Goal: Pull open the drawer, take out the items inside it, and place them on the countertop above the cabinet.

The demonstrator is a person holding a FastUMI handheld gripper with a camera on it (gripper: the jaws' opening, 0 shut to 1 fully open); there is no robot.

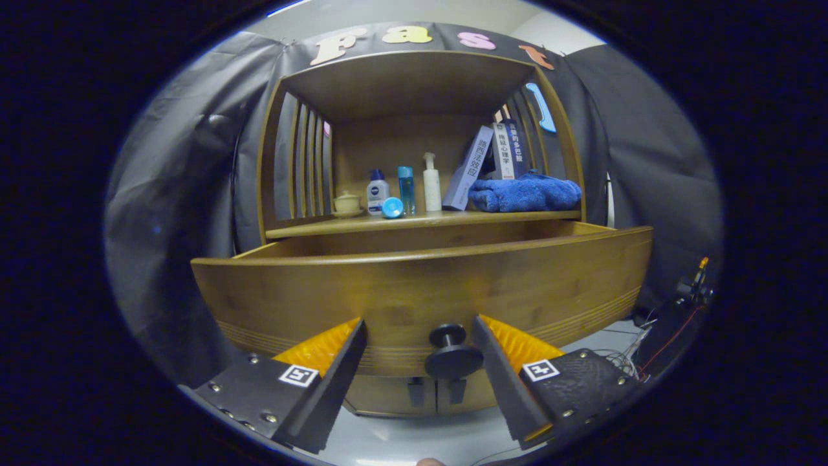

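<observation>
My tongs [417, 349] stand wide apart and hold nothing, the round dark knob [451, 353] sitting between the fingers, nearer the right one and touched by neither. The knob belongs to the drawer [420, 285], a curved front of warm, grained wood with fine grooves along its lower edge, already drawn out from under the countertop [362, 223].

I judge the pull about done; the step in hand is reaching in. To do it well I would lift over the front lip, tilt down for a look, and only then close on anything (the drawer's inside is hidden behind that lip, so I cannot say what lies there).

On the countertop, within a slatted wooden hutch [284, 155], stand a small lidded cup [347, 202], a squat bottle [377, 192], a slim blue tube [405, 186], a white pump bottle [431, 184] and a blue cap [392, 207] on its side. Leaning books [482, 162] rest above a folded blue towel [525, 193], plush and soft. Free wood for setting things down appears to be at the front edge.
</observation>
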